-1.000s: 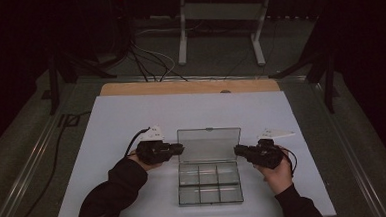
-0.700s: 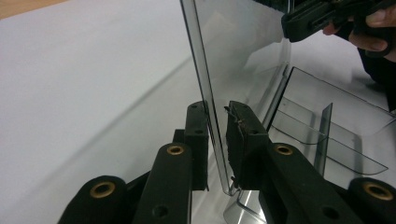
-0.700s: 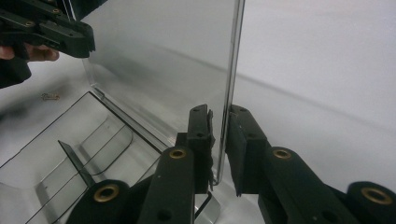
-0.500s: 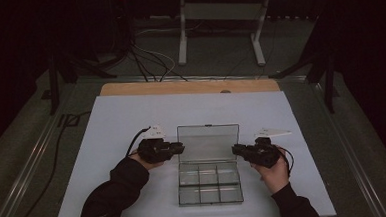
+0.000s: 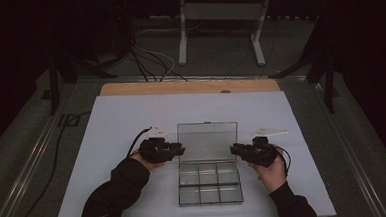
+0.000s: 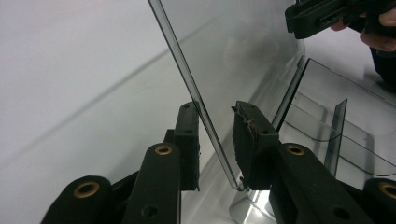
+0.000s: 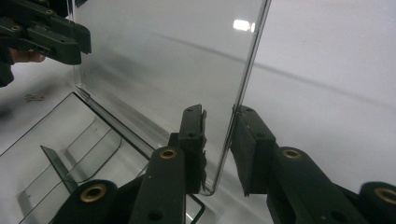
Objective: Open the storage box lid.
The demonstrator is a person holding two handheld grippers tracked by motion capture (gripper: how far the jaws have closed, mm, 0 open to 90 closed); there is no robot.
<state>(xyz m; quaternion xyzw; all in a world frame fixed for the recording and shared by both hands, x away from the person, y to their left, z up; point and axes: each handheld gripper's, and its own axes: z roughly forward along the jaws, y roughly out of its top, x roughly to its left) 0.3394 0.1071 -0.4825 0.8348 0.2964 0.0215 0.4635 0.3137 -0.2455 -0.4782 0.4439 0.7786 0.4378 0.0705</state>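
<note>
A clear plastic compartment box [image 5: 210, 186] lies on the white sheet, its lid [image 5: 208, 142] standing upright at the back. My left gripper [image 5: 180, 150] is at the lid's left edge and my right gripper [image 5: 234, 149] at its right edge. In the left gripper view the lid edge [image 6: 205, 126] runs between the jaws of the left gripper [image 6: 215, 112] with a gap showing. The right gripper [image 7: 219, 114] straddles the other lid edge [image 7: 240, 93] just as loosely. Both pairs of jaws have just been opening, with the lid still between them.
The white sheet [image 5: 107, 143] covers the table, with a wooden strip [image 5: 190, 86] along its far edge. Cables [image 5: 148, 61] and a metal stand [image 5: 216, 17] lie beyond the table. A cable [image 5: 58, 145] runs off the left side.
Both hands stay at the lid's sides. The right gripper has edged slightly toward the lid. The lid stands upright as before.
</note>
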